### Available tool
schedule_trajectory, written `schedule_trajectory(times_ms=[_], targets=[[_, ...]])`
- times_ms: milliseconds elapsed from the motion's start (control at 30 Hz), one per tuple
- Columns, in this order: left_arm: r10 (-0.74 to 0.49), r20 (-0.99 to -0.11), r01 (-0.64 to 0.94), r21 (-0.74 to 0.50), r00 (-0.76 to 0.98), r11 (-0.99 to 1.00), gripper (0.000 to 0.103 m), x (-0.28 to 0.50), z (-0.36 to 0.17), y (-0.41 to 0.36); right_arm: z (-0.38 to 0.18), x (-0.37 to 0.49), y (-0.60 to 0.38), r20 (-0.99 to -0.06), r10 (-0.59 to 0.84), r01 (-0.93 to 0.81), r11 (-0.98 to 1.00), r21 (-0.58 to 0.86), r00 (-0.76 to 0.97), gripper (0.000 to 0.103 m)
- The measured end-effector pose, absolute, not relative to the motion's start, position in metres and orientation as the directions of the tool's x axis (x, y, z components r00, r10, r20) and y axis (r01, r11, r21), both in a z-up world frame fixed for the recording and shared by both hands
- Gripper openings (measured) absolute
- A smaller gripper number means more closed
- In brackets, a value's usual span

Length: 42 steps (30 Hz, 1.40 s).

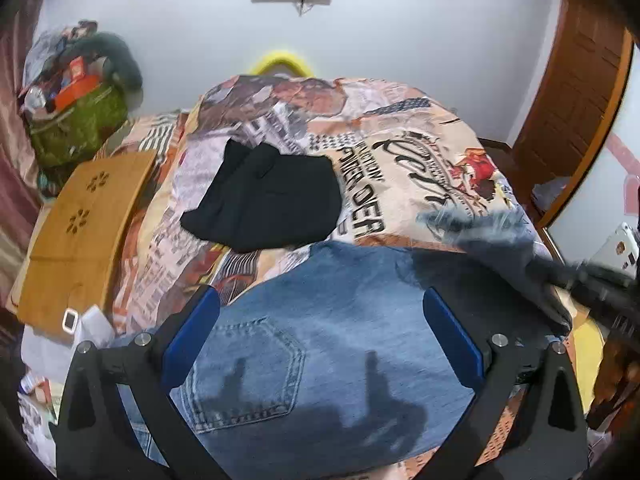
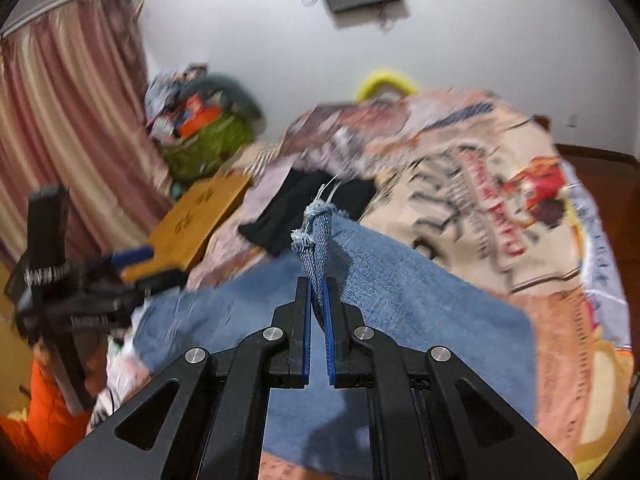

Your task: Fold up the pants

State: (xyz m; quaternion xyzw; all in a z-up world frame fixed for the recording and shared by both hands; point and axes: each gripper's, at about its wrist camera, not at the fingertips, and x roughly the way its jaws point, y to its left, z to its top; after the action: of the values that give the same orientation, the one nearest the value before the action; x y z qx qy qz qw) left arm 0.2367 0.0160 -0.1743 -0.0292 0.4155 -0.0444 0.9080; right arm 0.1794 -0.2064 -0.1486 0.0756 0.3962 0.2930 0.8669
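Blue jeans [image 1: 320,340] lie on the patterned bedspread [image 1: 420,160], back pocket [image 1: 244,376] facing up. My left gripper [image 1: 320,312] is open above the jeans, its blue pads wide apart, holding nothing. My right gripper [image 2: 318,292] is shut on the frayed hem of a jeans leg [image 2: 320,236] and holds it lifted above the rest of the jeans [image 2: 400,300]. In the left wrist view the lifted leg end [image 1: 492,232] is a blur at the right. The left gripper also shows in the right wrist view [image 2: 132,258], at the left.
Folded black pants [image 1: 264,200] lie on the bed beyond the jeans. A wooden lap table [image 1: 80,232] sits at the bed's left edge, a green bag [image 1: 76,128] of clutter behind it. A wooden door [image 1: 572,100] stands right. Small items [image 1: 84,324] lie near left.
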Motion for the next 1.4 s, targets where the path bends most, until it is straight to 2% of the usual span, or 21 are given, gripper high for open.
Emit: schedule_trajectory(times_ms=[267, 433, 533, 600, 633, 900, 1133, 1400], targets=[[-0.081, -0.783, 0.008, -0.096, 0.617, 0.995, 0.103, 0.237, -0.189, 0.028, -0.201, 0.173, -0.171, -0.766, 0.562, -0.492, 0.785, 0.376, 0.311, 0.010], [-0.080, -0.784, 0.026, -0.082, 0.616, 0.996, 0.103, 0.242, -0.186, 0.017, -0.195, 0.164, -0.174, -0.762, 0.588, -0.505, 0.761, 0.407, 0.271, 0.015], [-0.085, -0.777, 0.053, -0.067, 0.623, 0.996, 0.103, 0.247, -0.182, 0.006, -0.180, 0.162, -0.189, -0.731, 0.598, -0.498, 0.767, 0.404, 0.328, 0.023], [-0.091, -0.773, 0.072, -0.058, 0.628, 0.996, 0.103, 0.251, -0.178, -0.003, -0.167, 0.164, -0.204, -0.708, 0.589, -0.477, 0.786, 0.392, 0.389, 0.036], [-0.094, -0.771, 0.082, -0.054, 0.630, 0.995, 0.103, 0.254, -0.176, -0.008, -0.162, 0.166, -0.212, -0.698, 0.582, -0.466, 0.796, 0.386, 0.417, 0.038], [-0.123, -0.771, 0.173, -0.017, 0.625, 0.985, 0.103, 0.287, -0.172, -0.055, -0.144, 0.191, -0.270, -0.678, 0.475, -0.340, 0.879, 0.335, 0.561, 0.051], [-0.135, -0.832, 0.227, -0.012, 0.537, 0.974, 0.103, 0.317, -0.205, -0.092, -0.186, 0.216, -0.293, -0.758, 0.418, -0.253, 0.908, 0.334, 0.500, 0.052], [-0.060, -0.901, 0.281, 0.070, 0.429, 0.957, 0.103, 0.329, -0.258, -0.118, -0.238, 0.218, -0.298, -0.832, 0.395, -0.220, 0.917, 0.333, 0.390, 0.052]])
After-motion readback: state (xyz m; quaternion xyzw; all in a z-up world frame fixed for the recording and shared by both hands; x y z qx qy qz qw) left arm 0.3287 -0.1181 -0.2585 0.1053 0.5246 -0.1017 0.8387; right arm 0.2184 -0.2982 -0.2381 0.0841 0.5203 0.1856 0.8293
